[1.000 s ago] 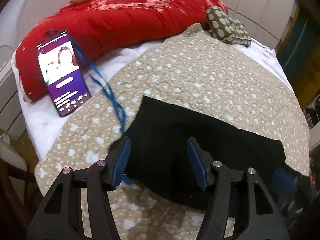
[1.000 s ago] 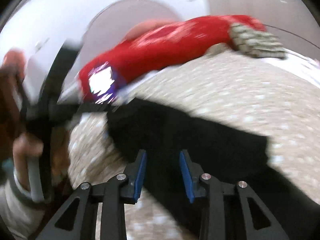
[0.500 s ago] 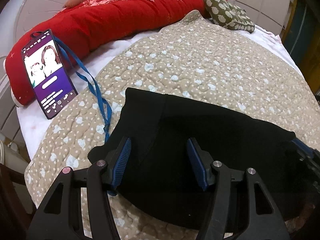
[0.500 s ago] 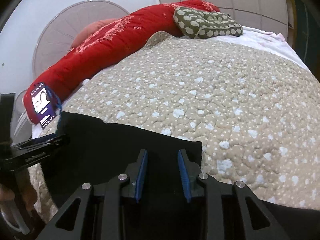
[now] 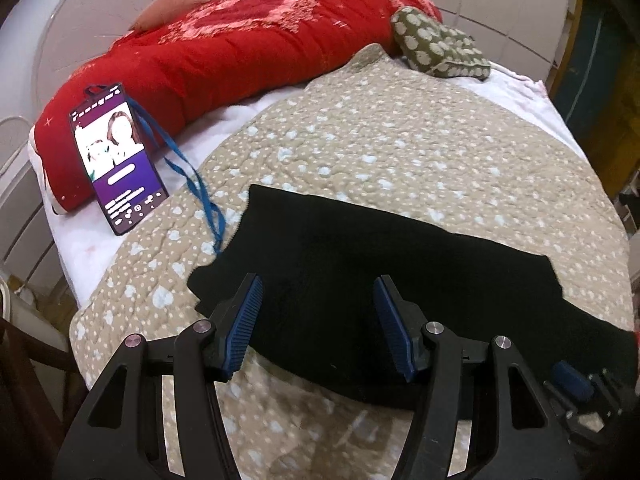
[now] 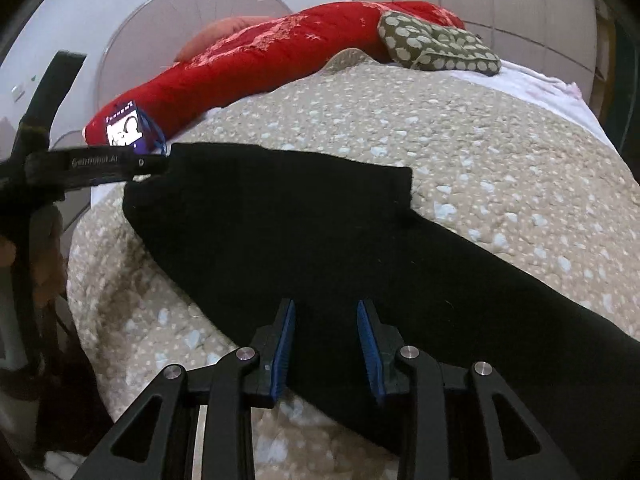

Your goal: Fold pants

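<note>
In the left view the left gripper (image 5: 318, 322) hovers half open and empty above the black pants (image 5: 360, 272) near the quilt's (image 5: 400, 152) front edge, while the right view shows the right gripper (image 6: 326, 340) narrowly open, gripping nothing.

Since half a second ago the right gripper (image 6: 326, 342) sits further along the black pants (image 6: 320, 232), over the leg rather than the folded end; its open jaws widened slightly.
</note>
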{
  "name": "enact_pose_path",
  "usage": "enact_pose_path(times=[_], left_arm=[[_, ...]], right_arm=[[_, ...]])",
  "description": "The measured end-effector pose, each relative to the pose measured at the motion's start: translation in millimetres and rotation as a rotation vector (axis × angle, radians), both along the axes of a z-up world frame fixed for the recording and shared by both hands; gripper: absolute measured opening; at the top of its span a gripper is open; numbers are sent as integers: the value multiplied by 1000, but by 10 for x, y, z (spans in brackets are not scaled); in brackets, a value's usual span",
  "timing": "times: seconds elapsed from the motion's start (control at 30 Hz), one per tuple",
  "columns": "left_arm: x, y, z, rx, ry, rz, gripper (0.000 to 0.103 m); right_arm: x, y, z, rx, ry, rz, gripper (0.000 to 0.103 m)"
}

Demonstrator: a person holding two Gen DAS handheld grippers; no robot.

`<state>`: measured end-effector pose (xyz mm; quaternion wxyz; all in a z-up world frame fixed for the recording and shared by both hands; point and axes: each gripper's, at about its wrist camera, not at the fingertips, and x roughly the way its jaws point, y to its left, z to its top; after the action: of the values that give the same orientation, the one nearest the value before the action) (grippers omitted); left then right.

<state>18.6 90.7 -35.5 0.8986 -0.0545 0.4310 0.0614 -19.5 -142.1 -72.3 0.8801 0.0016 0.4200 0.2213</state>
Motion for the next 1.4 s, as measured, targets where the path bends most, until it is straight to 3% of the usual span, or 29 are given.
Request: enact_pose_path(times=[0.23, 0.47, 0.57, 0.63, 0.77, 0.87, 1.0, 1.1, 1.27, 1.4], left_arm=[[-77, -319, 1, -23, -7, -72, 58], [-28, -430, -380, -24, 74, -90, 58], [-40, -512, -353, 20, 71, -92, 58], [-41, -570, -289, 2, 68, -118, 58], [-69, -732, -199, -41, 55, -169, 58], [-91, -1032, -161, -38, 43, -255, 58], [-100, -1481, -144, -49, 64, -390, 58], [-91, -1964, -177, -83, 110, -525, 59], [-110, -2689, -196, -18, 109, -649, 59], [-61, -3067, -216, -47, 137, -730, 59]], right_arm=[[-227, -460, 172, -16, -57, -112, 31], [-331, -1218, -89, -67, -10, -314, 31], [-400, -1493, -110, 22, -2, -328, 30], [-483, -1625, -28, 48, -6, -358, 30], [-688, -1892, 15, -16, -19, -441, 31], [-793, -2129, -101, -70, 3, -500, 31], [-994, -2418, -11, 37, -20, -566, 31], [-1099, -2530, 7, 62, -21, -599, 41], [-1198, -2722, -70, 158, 15, -644, 45], [-1220, -2754, -123, 176, 34, -647, 46]])
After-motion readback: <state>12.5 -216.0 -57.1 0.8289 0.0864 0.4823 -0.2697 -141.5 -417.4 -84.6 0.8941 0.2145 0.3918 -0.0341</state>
